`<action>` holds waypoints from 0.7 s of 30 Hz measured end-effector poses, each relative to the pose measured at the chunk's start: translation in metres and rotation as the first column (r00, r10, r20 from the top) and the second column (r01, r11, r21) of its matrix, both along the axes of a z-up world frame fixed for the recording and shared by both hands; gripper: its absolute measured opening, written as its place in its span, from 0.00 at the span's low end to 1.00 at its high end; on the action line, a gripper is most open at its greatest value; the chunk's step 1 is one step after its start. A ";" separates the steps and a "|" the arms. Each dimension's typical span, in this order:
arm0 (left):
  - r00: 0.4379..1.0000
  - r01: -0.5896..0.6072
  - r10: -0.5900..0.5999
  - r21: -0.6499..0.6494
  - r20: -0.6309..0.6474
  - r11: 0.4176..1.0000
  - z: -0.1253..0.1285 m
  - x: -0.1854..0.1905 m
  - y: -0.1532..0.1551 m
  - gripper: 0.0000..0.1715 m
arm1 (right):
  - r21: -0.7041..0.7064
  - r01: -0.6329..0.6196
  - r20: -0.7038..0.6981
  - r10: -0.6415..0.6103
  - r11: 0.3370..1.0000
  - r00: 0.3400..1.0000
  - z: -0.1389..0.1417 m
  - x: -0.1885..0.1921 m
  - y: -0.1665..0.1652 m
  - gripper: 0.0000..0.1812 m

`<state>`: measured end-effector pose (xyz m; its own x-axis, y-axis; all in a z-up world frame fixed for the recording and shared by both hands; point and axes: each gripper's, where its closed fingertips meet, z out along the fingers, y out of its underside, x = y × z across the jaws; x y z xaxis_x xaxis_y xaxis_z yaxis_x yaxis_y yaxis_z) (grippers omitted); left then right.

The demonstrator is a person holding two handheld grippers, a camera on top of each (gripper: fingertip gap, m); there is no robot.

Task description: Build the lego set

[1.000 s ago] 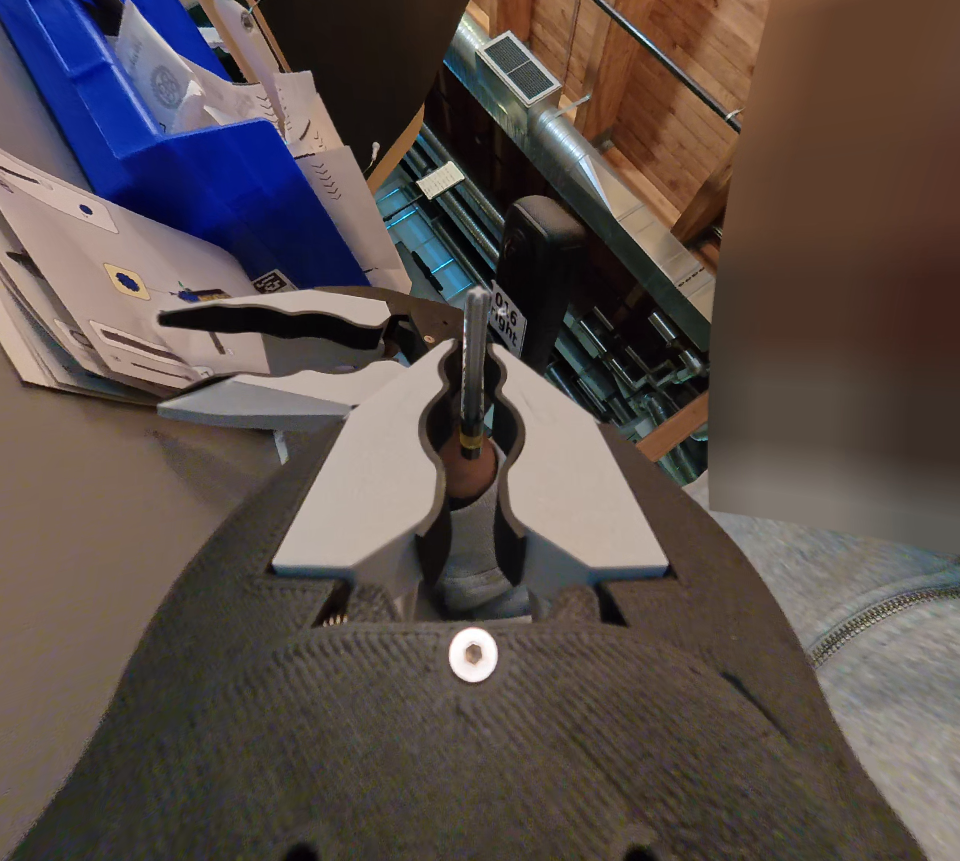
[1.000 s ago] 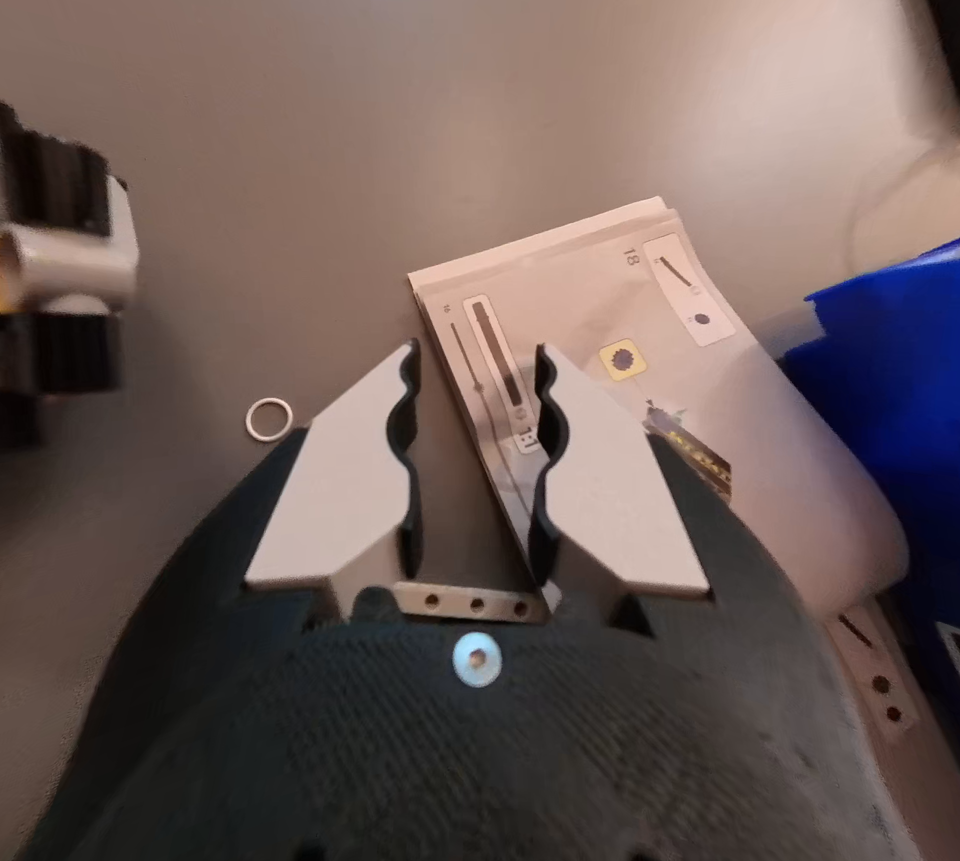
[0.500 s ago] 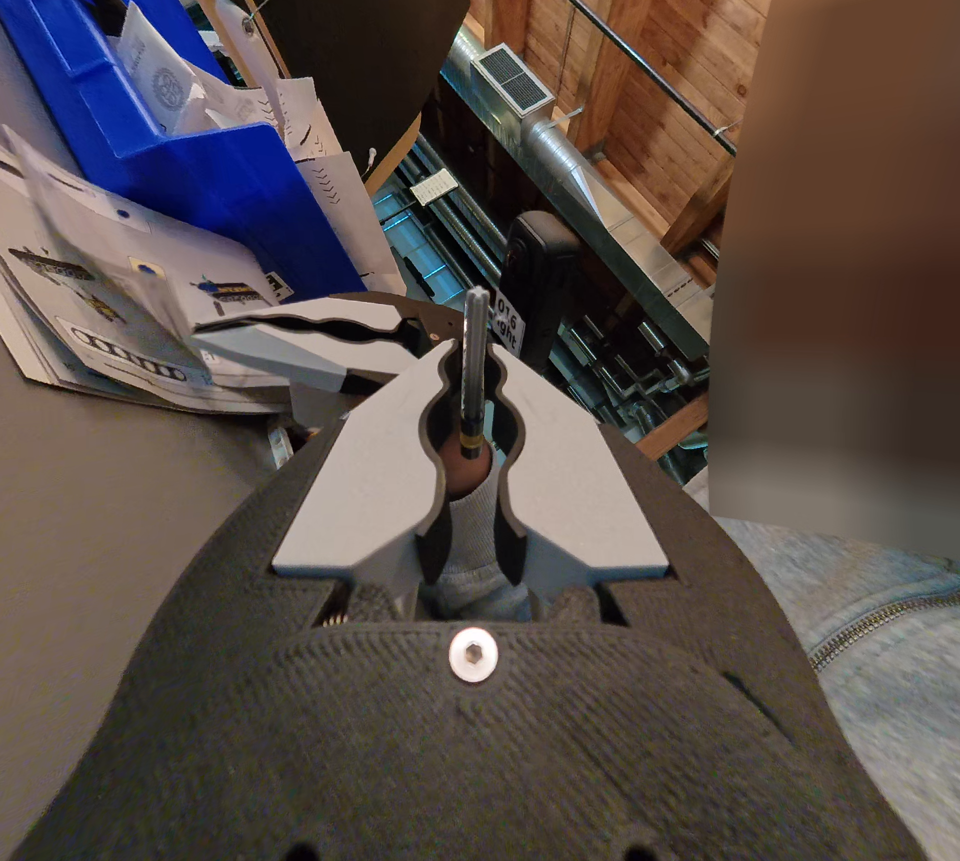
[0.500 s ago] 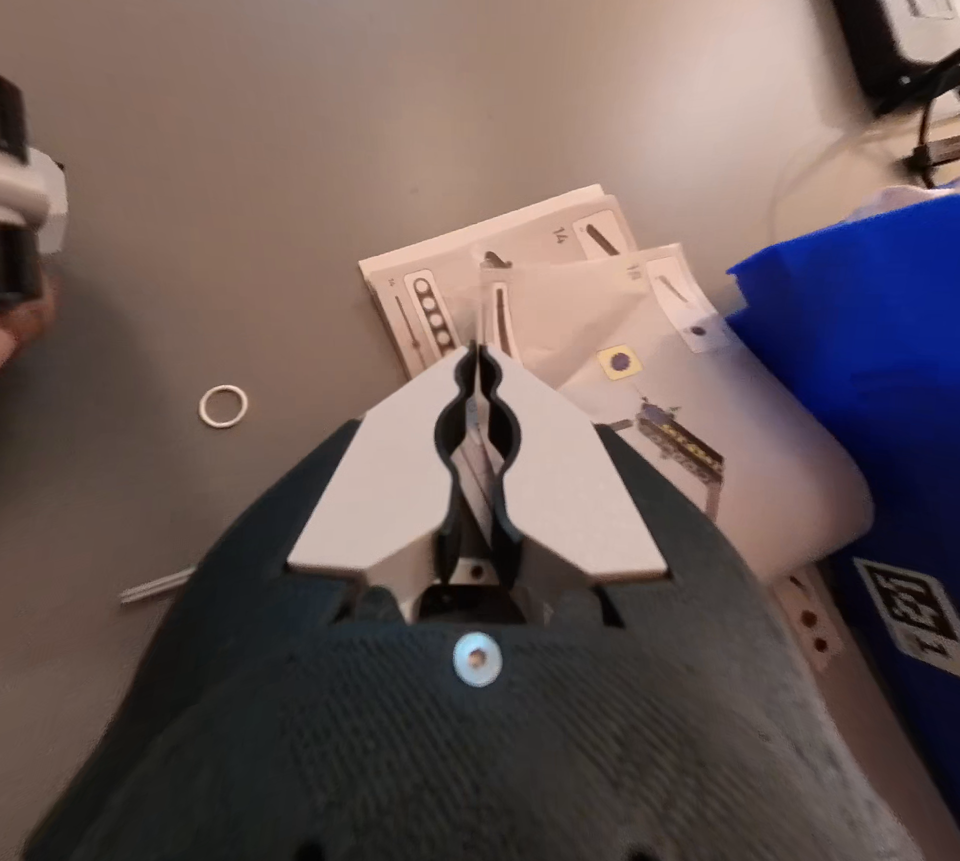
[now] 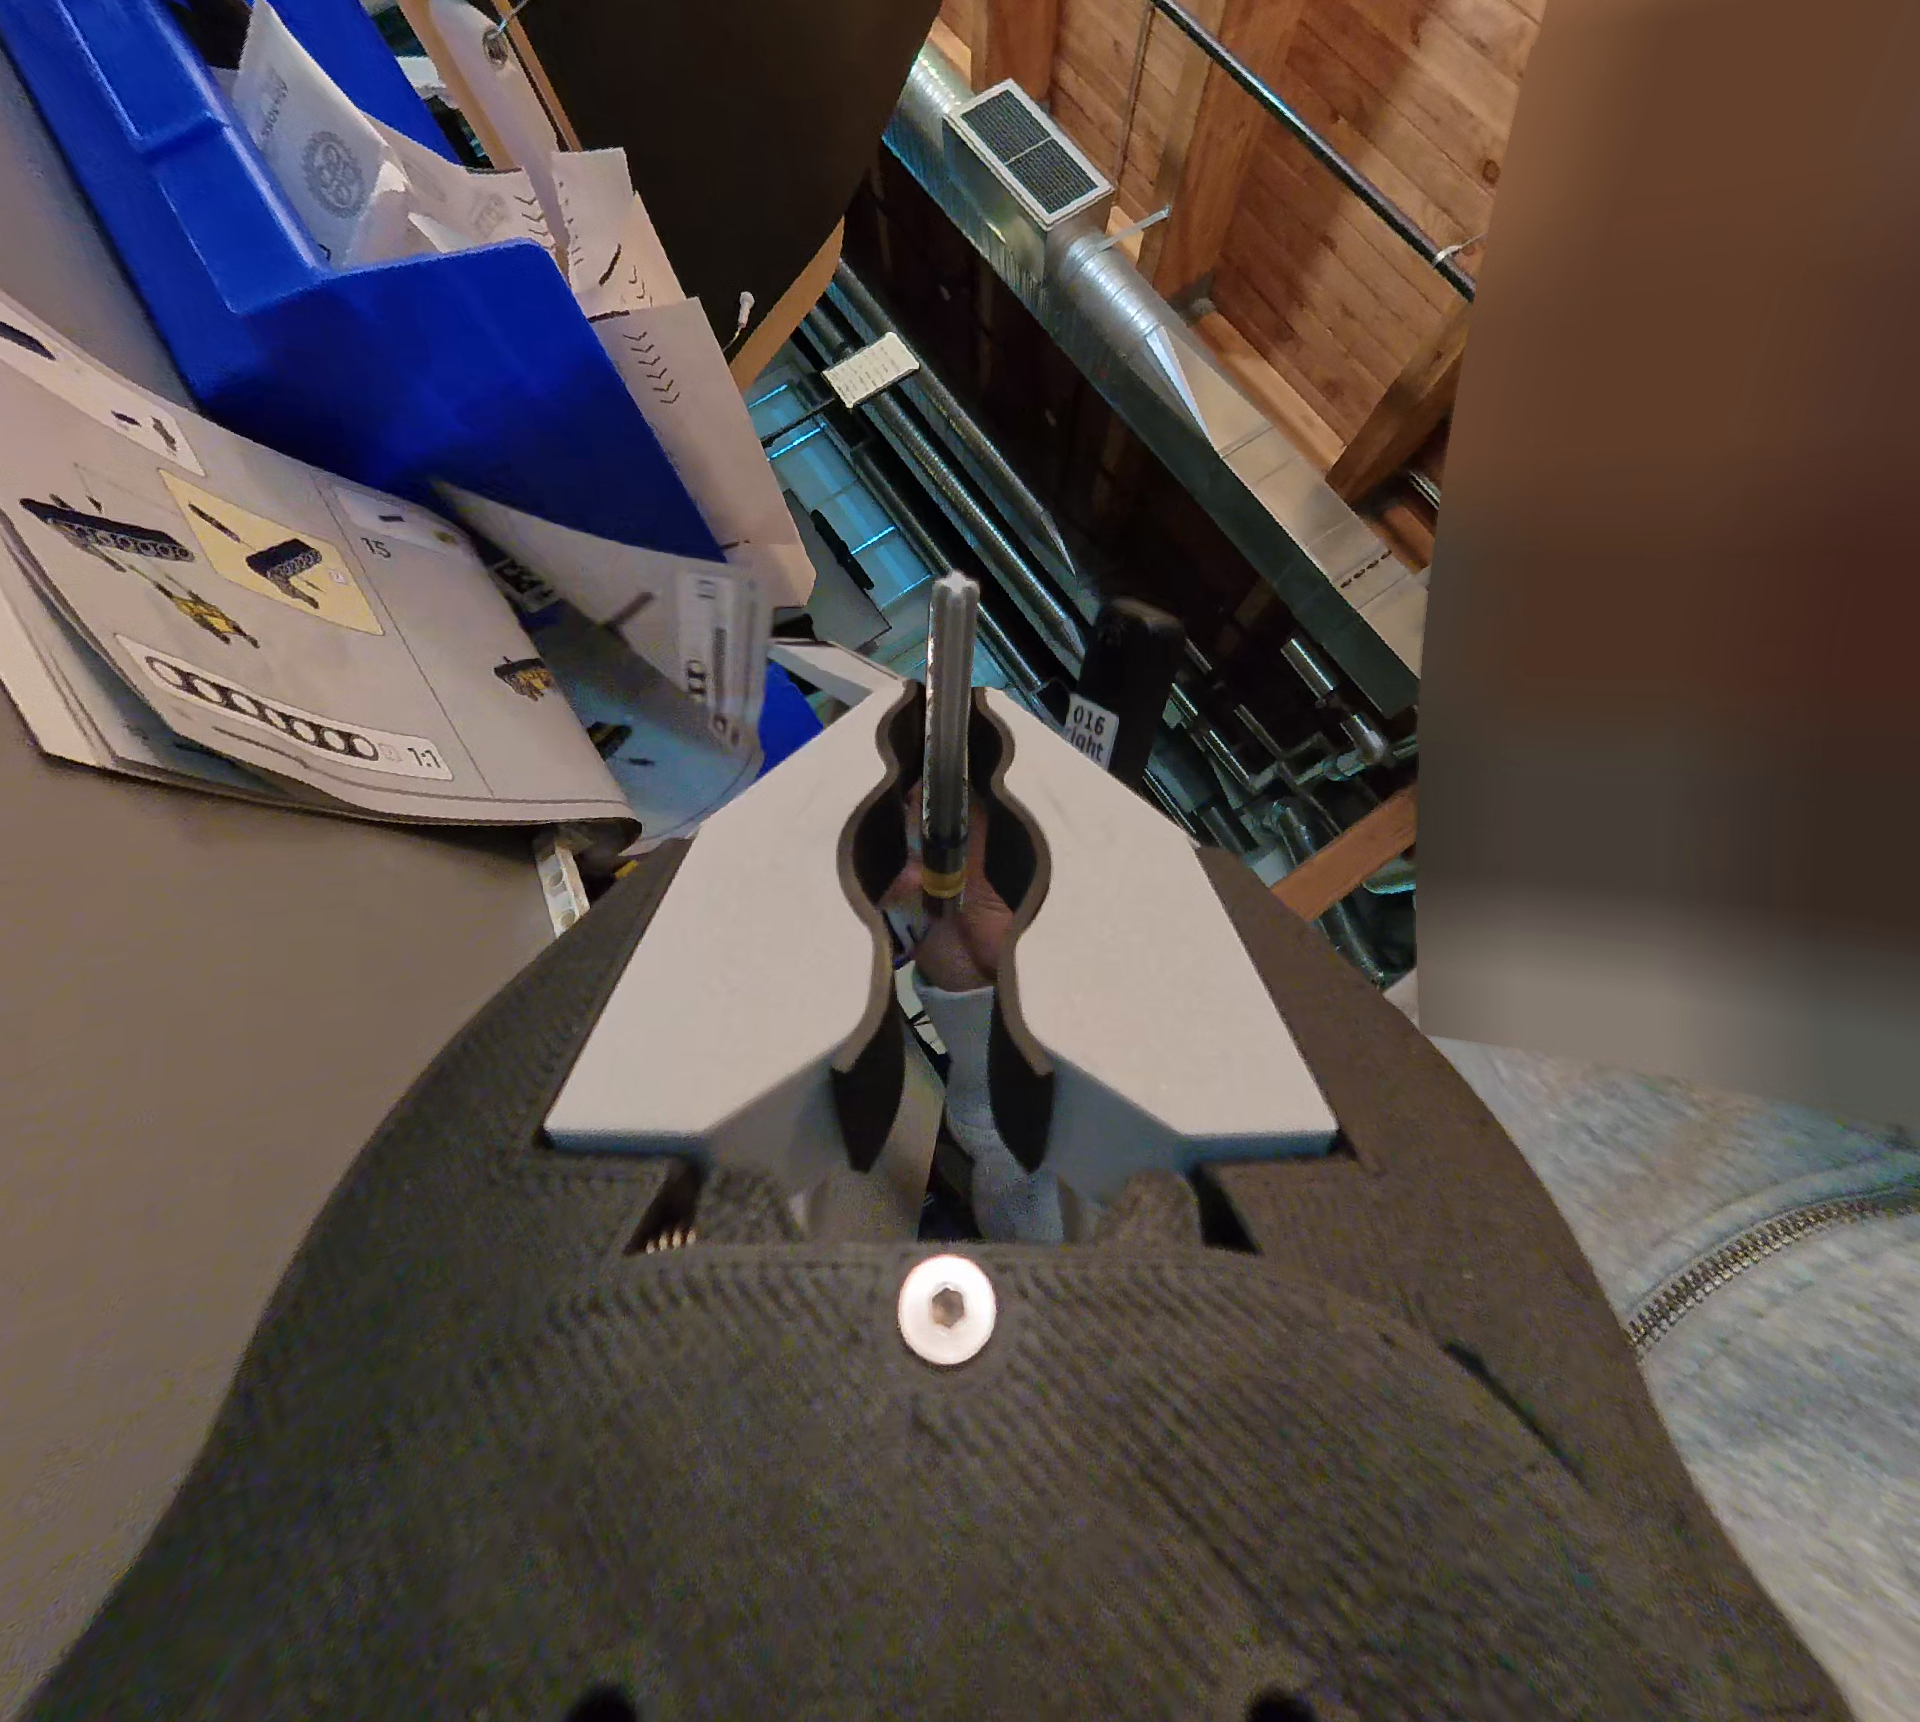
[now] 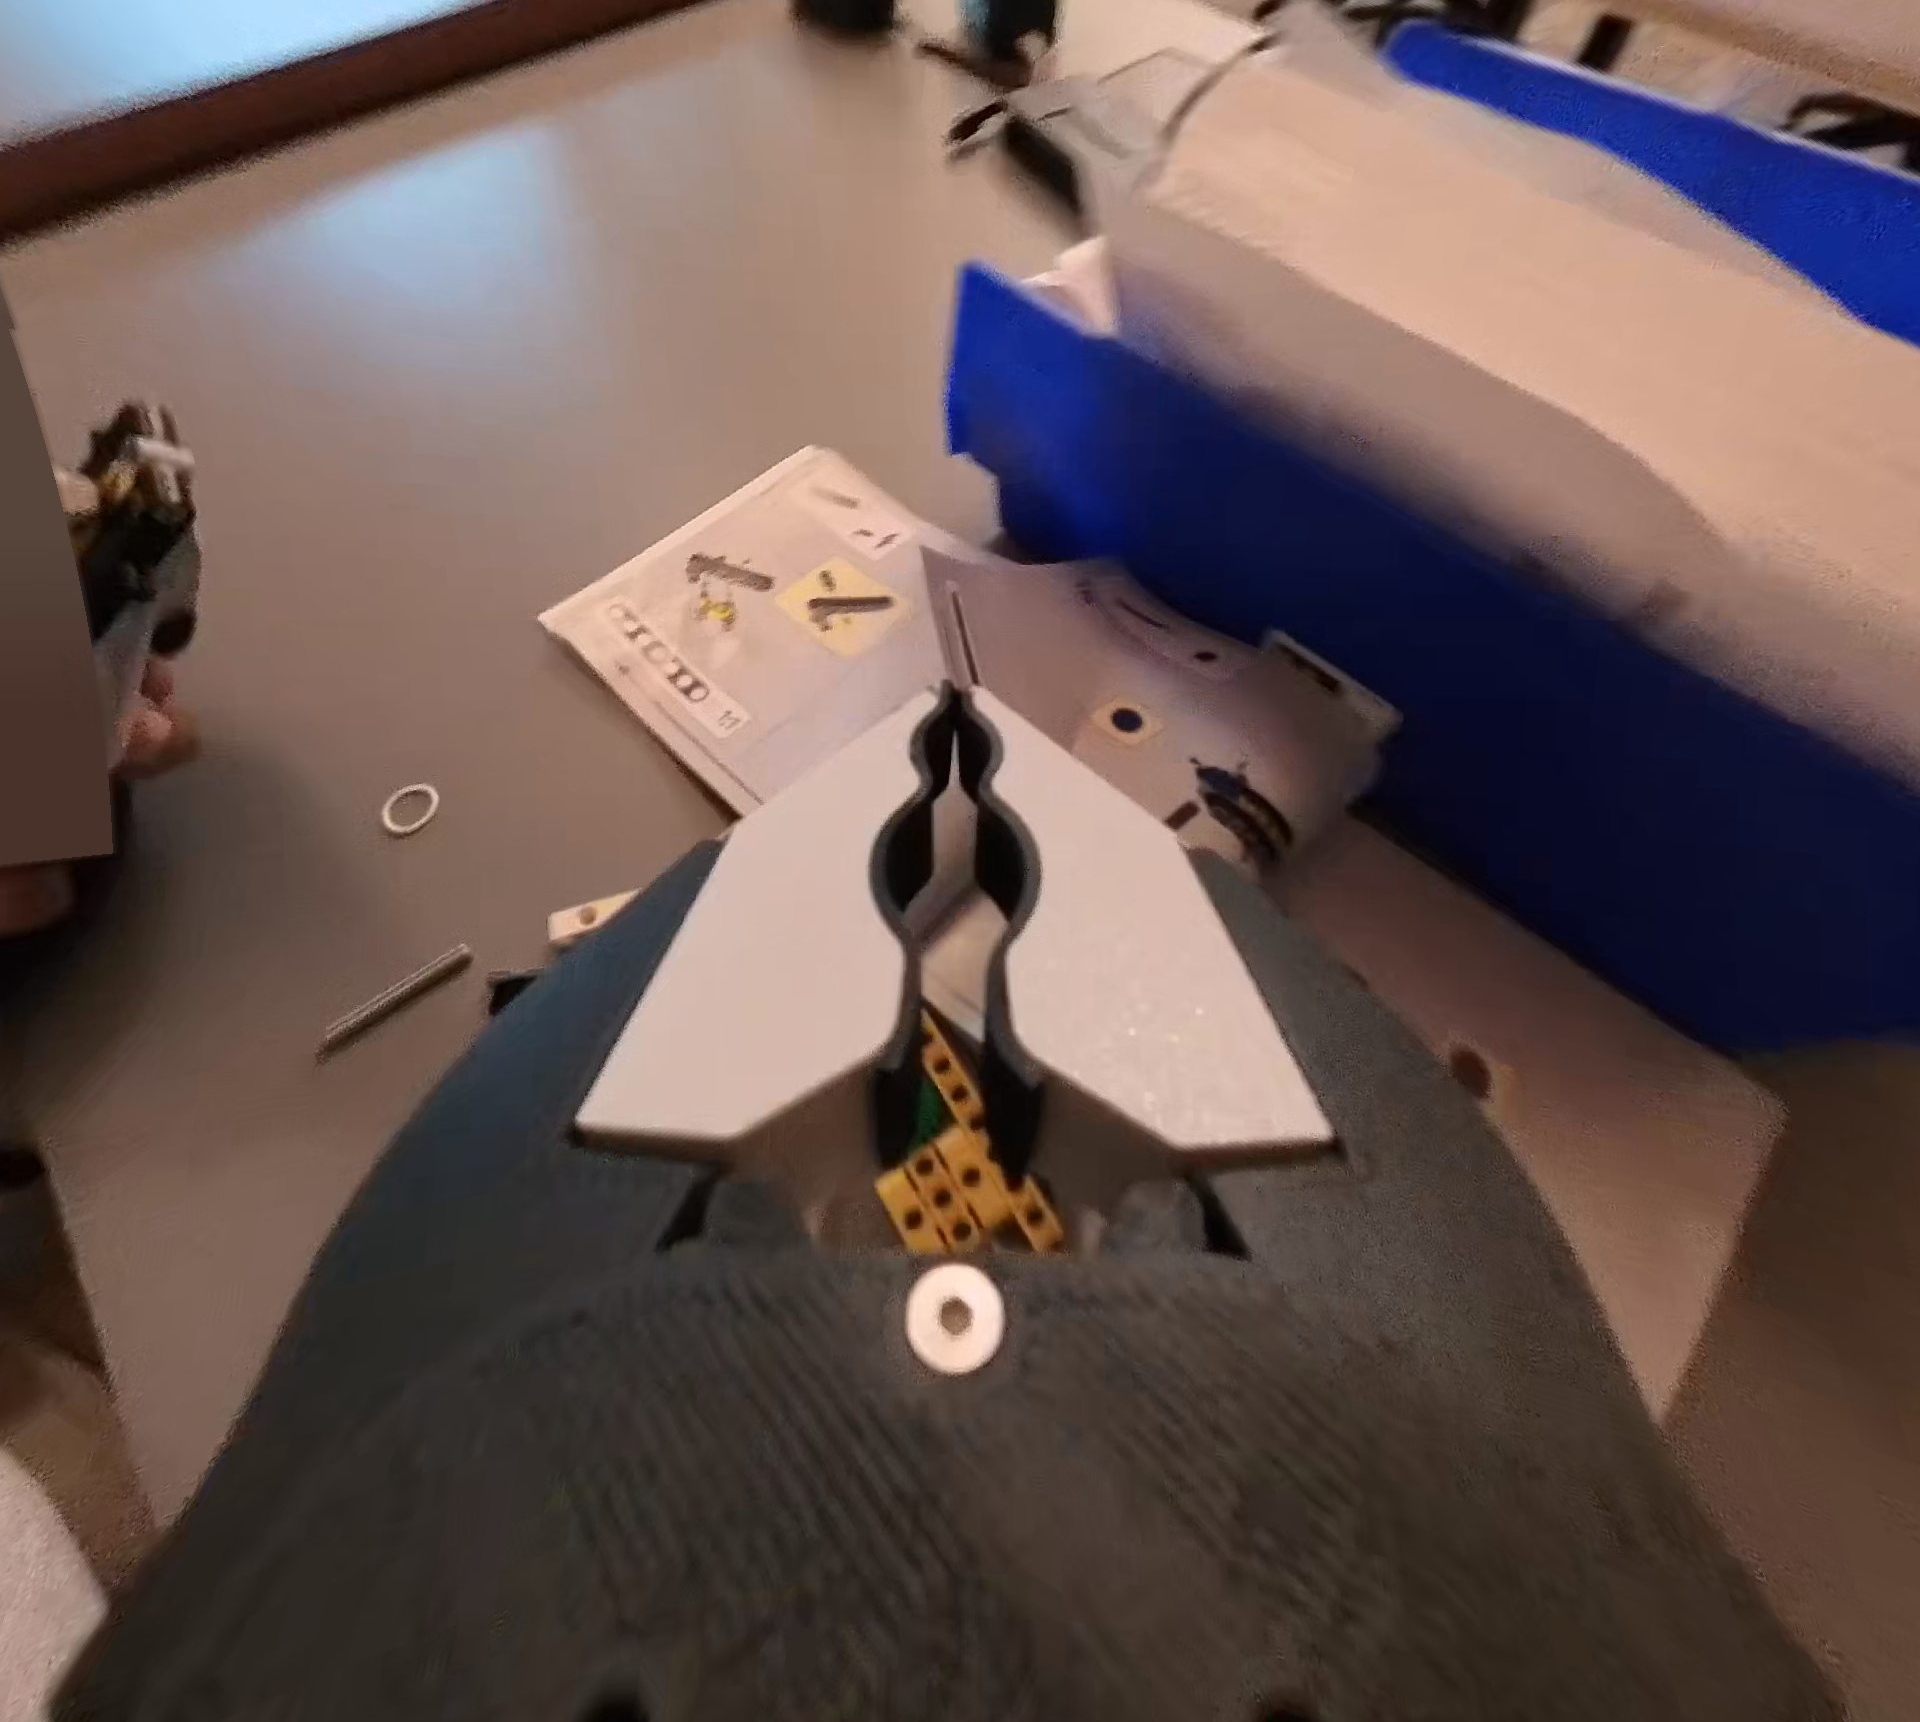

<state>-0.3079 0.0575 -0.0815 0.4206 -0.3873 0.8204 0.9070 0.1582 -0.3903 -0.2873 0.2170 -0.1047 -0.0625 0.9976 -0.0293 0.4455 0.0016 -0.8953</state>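
Since the right gripper is pinched shut on one page of the instruction booklet, the leaf is best carried over slowly in an arc, so thin paper neither tears nor slips out. Nearer, yellow Technic beams lie under its fingers. Beyond stands a blue bin. The left gripper, tilted upward, is clamped on a grey axle with a yellow band, tip protruding.
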 end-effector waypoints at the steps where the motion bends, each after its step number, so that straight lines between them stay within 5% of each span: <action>1: 1.000 0.001 -0.001 -0.001 -0.001 1.000 0.000 0.000 0.000 0.03 | -0.040 0.040 -0.028 -0.041 0.998 0.999 0.004 0.010 0.012 0.00; 6: 1.000 0.003 -0.003 -0.007 -0.008 1.000 0.000 0.002 0.002 0.03 | -0.245 0.199 -0.035 -0.214 0.949 0.976 -0.014 0.053 0.062 0.00; 12: 1.000 0.000 0.000 -0.021 -0.024 1.000 -0.001 0.004 0.003 0.03 | -0.469 0.226 -0.056 -0.284 0.854 0.957 -0.024 0.071 0.082 0.00; 21: 0.999 -0.001 0.000 -0.032 -0.036 0.999 -0.002 0.005 0.005 0.03 | -0.486 0.215 -0.065 -0.281 0.847 0.958 -0.023 0.075 0.082 0.00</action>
<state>-0.3026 0.0625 -0.0830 0.4506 -0.3610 0.8165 0.8920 0.1454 -0.4280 -0.2126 0.2990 -0.1275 0.1492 0.8494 -0.5063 0.2553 -0.5278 -0.8101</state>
